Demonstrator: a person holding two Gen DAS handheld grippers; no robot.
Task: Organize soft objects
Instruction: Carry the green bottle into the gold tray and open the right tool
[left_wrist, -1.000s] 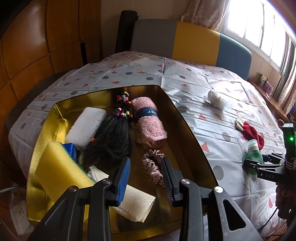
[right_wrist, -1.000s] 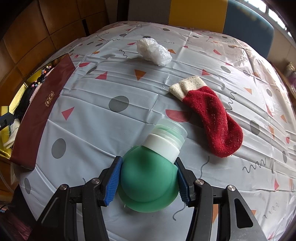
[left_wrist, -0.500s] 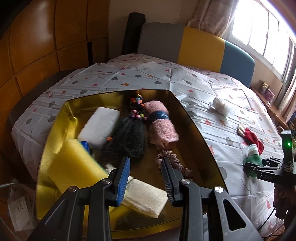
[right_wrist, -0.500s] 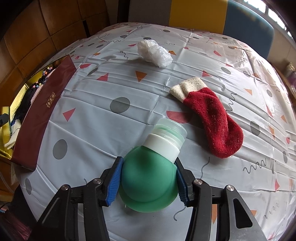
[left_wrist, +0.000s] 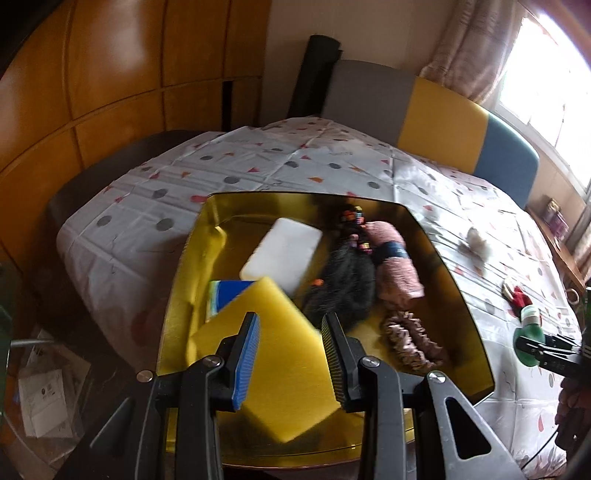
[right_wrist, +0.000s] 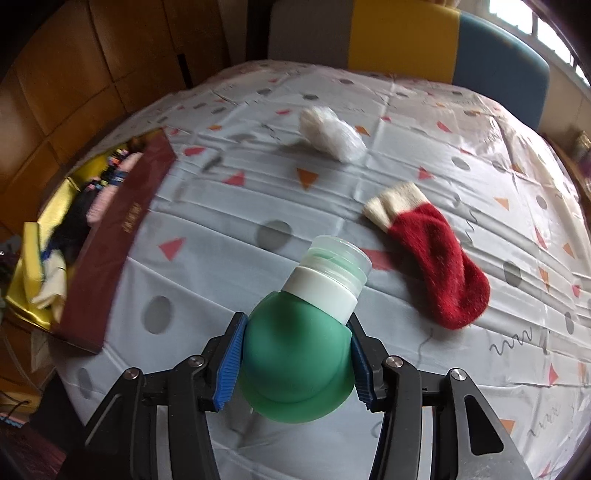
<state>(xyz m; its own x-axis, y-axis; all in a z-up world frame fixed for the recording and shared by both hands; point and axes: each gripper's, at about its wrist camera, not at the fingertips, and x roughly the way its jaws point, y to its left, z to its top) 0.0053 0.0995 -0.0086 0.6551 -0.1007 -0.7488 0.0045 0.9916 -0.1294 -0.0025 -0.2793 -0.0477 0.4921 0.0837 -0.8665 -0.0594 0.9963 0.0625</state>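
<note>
The right gripper (right_wrist: 295, 363) is clamped on the soft green bottle (right_wrist: 295, 354), its blue pads pressed into both flanks just above the counter (right_wrist: 258, 192). The step in hand looks like carrying it to the gold tray (left_wrist: 454, 280) off to that gripper's left. The left gripper (left_wrist: 290, 354) hangs over the tray, jaws narrow and empty (a yellow sponge (left_wrist: 280, 369) lies beneath). Next move calls for a steady lift, then the red sock (right_wrist: 439, 258) ahead and right.

A grey tablecloth with coloured triangles and dots (right_wrist: 424, 155) covers the worktop. Behind it stands a bench back in grey, yellow and blue panels (left_wrist: 436, 110). Orange wooden wall panels (left_wrist: 110, 74) are at the left, and papers on the floor (left_wrist: 44, 398) lie below.
</note>
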